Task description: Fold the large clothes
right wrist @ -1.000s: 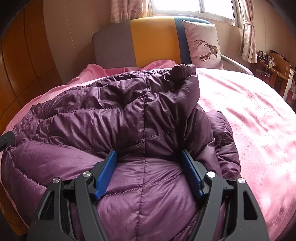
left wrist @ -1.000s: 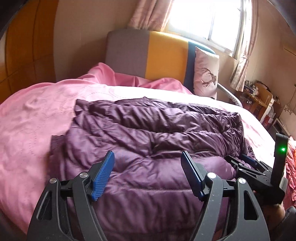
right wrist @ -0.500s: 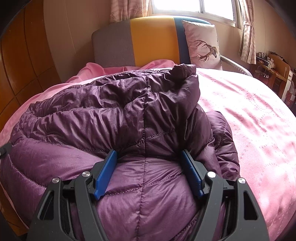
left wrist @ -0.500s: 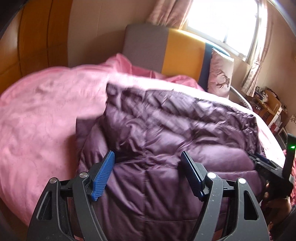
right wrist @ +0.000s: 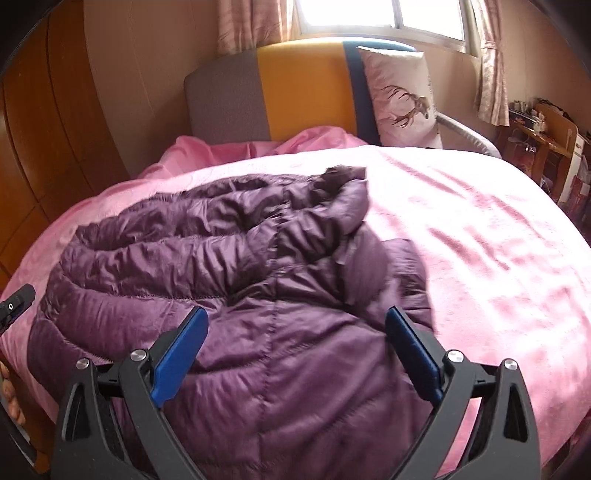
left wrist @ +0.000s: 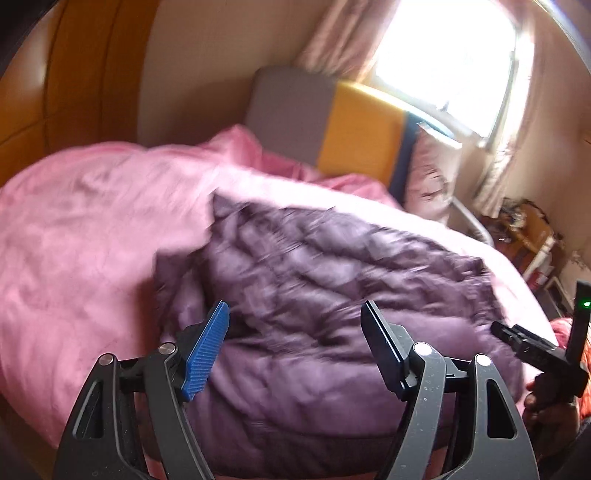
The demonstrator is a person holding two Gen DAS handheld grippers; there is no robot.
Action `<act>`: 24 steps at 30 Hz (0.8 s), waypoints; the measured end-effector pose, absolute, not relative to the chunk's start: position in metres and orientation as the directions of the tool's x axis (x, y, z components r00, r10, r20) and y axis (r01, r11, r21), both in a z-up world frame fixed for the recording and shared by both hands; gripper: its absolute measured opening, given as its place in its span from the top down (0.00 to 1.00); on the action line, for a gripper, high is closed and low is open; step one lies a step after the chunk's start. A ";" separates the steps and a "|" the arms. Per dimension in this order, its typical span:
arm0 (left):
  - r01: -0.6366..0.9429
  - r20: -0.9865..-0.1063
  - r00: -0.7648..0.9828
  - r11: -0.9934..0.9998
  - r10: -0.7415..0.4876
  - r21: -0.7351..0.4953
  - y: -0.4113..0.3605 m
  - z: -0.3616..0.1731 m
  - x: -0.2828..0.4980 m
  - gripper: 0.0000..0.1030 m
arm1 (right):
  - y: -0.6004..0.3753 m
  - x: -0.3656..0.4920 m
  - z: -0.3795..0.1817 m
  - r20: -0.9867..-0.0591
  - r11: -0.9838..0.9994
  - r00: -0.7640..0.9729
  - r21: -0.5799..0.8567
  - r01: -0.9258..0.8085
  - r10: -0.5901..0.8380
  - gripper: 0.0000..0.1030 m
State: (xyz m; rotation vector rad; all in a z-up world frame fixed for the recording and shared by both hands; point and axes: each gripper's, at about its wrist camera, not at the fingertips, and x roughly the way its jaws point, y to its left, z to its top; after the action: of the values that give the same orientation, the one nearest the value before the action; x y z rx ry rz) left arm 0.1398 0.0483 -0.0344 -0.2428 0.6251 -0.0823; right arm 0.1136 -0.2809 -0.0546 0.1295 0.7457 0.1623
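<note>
Both grippers have backed off: the right gripper [right wrist: 295,350] and left gripper [left wrist: 295,347] now hover wide open, holding nothing, above the purple down jacket [right wrist: 236,280]. It lies bundled, roughly folded (further folds probably remain), on the pink bedspread [right wrist: 480,236], near the striped headboard [right wrist: 295,88], deer pillow [right wrist: 402,99] and window [right wrist: 380,14].
</note>
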 end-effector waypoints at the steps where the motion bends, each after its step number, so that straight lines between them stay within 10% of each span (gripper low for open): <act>1: 0.024 -0.564 0.809 0.968 -0.166 -0.249 0.042 -0.031 0.141 0.29 | -0.290 0.109 -0.054 -0.661 0.977 0.725 0.194 -0.085 0.195 0.04; 24: 0.171 -0.695 0.662 0.960 -0.278 -0.222 -0.042 -0.072 0.202 0.32 | -0.367 0.085 -0.104 -0.568 0.738 0.593 0.671 -0.067 0.570 0.02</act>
State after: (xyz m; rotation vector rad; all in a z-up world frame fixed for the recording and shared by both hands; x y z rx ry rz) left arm 0.2020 -0.0419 -0.0723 -0.1417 0.8083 -0.2549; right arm 0.0847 -0.3667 -0.1044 0.6508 0.8651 0.4021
